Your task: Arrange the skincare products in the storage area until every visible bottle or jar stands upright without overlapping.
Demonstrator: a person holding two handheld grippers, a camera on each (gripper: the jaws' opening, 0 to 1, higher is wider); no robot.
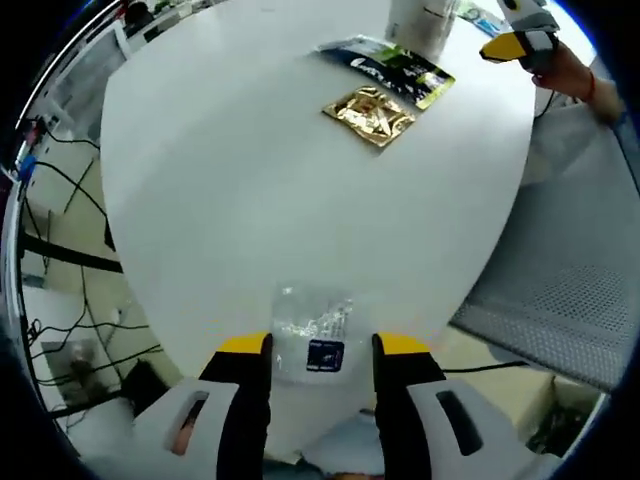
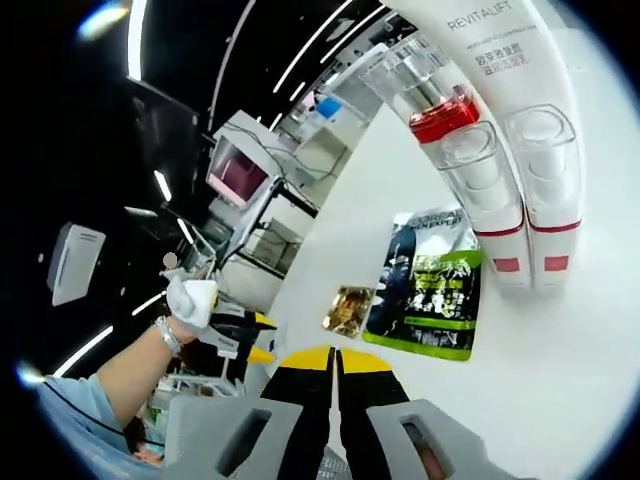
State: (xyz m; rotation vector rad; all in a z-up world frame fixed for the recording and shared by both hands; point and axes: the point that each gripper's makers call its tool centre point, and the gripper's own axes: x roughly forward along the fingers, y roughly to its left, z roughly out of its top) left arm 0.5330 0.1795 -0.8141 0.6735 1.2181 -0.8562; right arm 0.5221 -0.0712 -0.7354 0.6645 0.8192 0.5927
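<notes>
A small clear plastic packet [image 1: 312, 335] with a blue label lies at the near edge of the white table [image 1: 250, 200], between the jaws of my left gripper [image 1: 322, 346], which is open around it. Farther off lie a gold sachet [image 1: 368, 113] and a dark green sachet [image 1: 400, 65], with a white bottle [image 1: 420, 25] behind them. In the right gripper view, white Revitalift bottles [image 2: 500, 60] with clear caps [image 2: 470, 165] and a red-capped one [image 2: 440, 115] fill the upper right. My right gripper [image 2: 335, 362] is shut on nothing, short of the green sachet [image 2: 425, 285] and gold sachet [image 2: 350, 310].
My right gripper [image 1: 515, 45], held by a hand, hovers at the table's far right corner. A grey perforated surface [image 1: 570, 280] lies right of the table; cables and shelving [image 1: 50, 250] are on the left. My left gripper [image 2: 245, 335] and a gloved hand [image 2: 190, 300] appear across the table.
</notes>
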